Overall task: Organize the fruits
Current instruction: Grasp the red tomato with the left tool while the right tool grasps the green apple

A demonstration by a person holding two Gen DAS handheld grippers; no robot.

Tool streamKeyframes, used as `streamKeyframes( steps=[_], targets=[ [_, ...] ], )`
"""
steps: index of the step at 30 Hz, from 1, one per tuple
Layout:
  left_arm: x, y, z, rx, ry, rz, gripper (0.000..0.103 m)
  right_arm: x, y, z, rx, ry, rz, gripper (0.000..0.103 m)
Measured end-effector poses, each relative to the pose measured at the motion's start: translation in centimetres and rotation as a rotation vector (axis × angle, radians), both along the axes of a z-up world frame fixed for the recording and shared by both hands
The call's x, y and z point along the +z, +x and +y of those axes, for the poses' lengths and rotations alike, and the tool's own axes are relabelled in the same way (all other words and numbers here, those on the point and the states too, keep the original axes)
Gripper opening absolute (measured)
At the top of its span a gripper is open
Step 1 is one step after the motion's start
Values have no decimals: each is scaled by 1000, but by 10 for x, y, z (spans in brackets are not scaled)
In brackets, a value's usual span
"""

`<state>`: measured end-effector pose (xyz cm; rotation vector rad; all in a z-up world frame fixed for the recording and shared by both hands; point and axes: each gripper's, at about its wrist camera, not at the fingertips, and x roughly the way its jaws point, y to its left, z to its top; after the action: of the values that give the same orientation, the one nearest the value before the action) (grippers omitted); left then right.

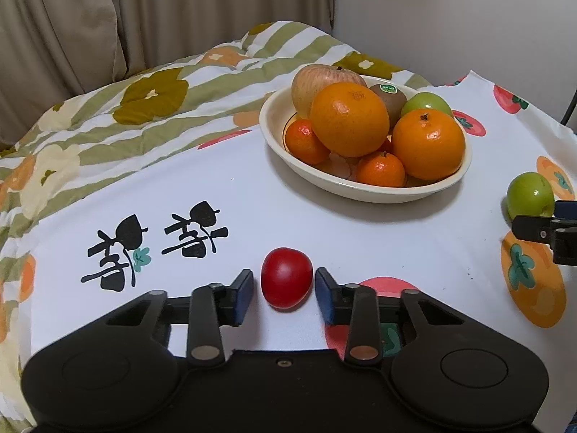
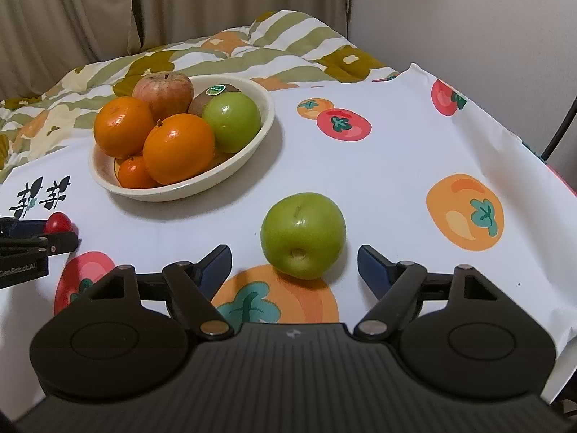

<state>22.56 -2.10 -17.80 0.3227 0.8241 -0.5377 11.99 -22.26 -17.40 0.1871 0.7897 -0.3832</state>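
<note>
From the left wrist view, the left gripper (image 1: 284, 290) sits low over the white printed cloth (image 1: 223, 198) with its blue-padded fingers (image 1: 244, 290) spread on either side of a small red fruit (image 1: 286, 277); narrow slivers of cloth show between pads and fruit, so the tool brackets it without pinching. The cream bowl (image 1: 364, 191) stands beyond the red fruit and a little to the right, piled with oranges, small mandarins, an apple, a stickered kiwi and a green fruit. A loose green apple (image 1: 530, 195) rests on the cloth right of the bowl, with the right gripper's finger (image 1: 533, 231) just in front of it. From the right wrist view, the right gripper (image 2: 294, 265) holds its fingers wide apart, and the green apple (image 2: 303, 234) lies between and slightly ahead of them, touching neither. The bowl (image 2: 180, 191) stands beyond the apple to the left. Nearer than the bowl at the far left edge, the left gripper (image 2: 32, 241) flanks the red fruit (image 2: 58, 222).
</note>
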Motion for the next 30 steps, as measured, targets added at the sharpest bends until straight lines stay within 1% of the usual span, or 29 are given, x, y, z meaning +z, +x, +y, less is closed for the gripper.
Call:
streamKeyframes(
  steps=[4, 17, 23, 30],
  targets=[
    [1, 0, -1, -3, 0, 2, 34, 0, 3, -2, -1, -1, 3, 85],
    [10, -8, -2, 12, -1, -16, 34, -2, 12, -11, 9, 4, 11, 78],
    [13, -12, -3, 25, -1, -16, 34, -6, 16, -13, 23, 2, 23, 70],
    [23, -16, -5, 54, -4, -17, 34, -3, 15, -18, 47, 18, 32, 69]
  ],
)
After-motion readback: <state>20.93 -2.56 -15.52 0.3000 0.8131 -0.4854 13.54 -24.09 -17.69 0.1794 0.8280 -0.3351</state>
